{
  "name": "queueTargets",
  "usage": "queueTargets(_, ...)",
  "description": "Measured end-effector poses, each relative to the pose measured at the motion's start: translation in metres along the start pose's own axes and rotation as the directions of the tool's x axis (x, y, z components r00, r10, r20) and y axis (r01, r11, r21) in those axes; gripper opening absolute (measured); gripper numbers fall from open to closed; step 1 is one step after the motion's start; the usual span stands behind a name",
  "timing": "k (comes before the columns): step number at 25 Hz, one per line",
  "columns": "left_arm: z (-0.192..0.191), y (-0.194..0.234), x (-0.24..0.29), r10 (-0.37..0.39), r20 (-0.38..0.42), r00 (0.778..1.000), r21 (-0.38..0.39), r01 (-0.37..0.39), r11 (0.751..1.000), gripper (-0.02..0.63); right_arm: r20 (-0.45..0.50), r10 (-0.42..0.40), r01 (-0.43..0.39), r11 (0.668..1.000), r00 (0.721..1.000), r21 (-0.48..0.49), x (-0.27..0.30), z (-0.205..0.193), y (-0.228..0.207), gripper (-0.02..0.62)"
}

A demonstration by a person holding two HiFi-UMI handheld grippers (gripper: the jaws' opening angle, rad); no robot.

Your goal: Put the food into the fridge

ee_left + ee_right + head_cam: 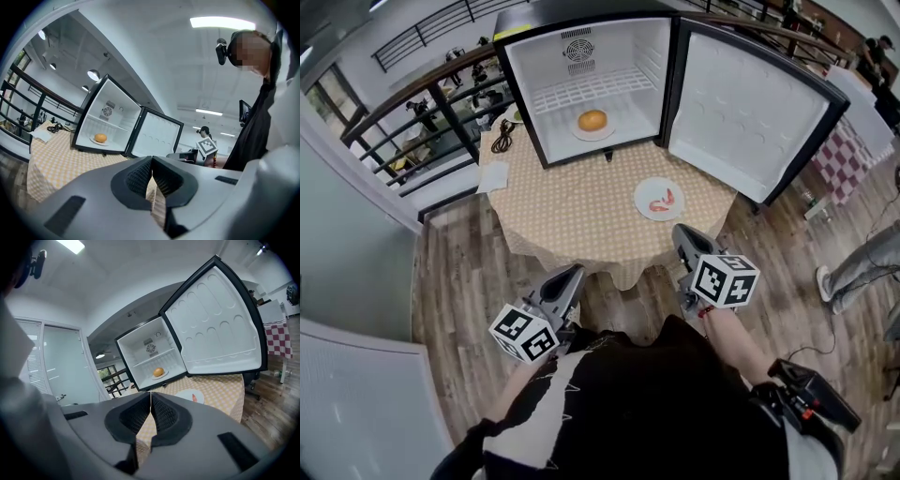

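Open black mini fridge (630, 54) is housing a round orange bun (592, 120); white plate of red food (659, 199) is lying before it; left gripper (151, 165) and right gripper (150, 399) are hovering in front of it, pressed together, empty.

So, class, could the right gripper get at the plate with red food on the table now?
Probably yes: nothing stands between the right gripper and the plate, though its jaws are shut.

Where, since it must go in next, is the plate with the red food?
In the head view the plate sits at the right of the table, just before the open fridge door, beyond the right gripper.
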State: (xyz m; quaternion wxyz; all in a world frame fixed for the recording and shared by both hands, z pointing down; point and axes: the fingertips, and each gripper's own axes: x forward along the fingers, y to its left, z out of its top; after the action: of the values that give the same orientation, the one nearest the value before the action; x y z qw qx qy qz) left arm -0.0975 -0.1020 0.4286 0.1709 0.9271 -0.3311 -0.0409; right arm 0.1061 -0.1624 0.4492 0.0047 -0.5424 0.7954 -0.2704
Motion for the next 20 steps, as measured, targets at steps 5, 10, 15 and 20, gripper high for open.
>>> queueTargets(5, -0.003, -0.002, -0.004, 0.018, 0.001, 1.000, -0.004, -0.018, 1.000, 0.014, -0.032, -0.040, 0.040, 0.999, 0.999, -0.016, -0.018, -0.021, -0.013, 0.017)
queueTargets(10, -0.010, -0.007, -0.007, 0.029, -0.016, 0.999, -0.009, -0.030, 1.000, 0.014, -0.072, -0.057, 0.055, 0.998, 0.996, -0.039, -0.032, -0.038, -0.021, 0.017)
queueTargets(15, -0.014, -0.009, -0.008, 0.041, -0.020, 0.999, -0.013, -0.041, 0.999, 0.014, -0.079, -0.052, 0.049, 0.998, 0.996, -0.046, -0.037, -0.040, -0.026, 0.015)
queueTargets(20, -0.016, -0.011, -0.007, 0.049, -0.021, 0.999, -0.015, -0.049, 0.999, 0.014, -0.096, -0.045, 0.040, 0.998, 0.994, -0.056, -0.035, -0.043, -0.027, 0.015)
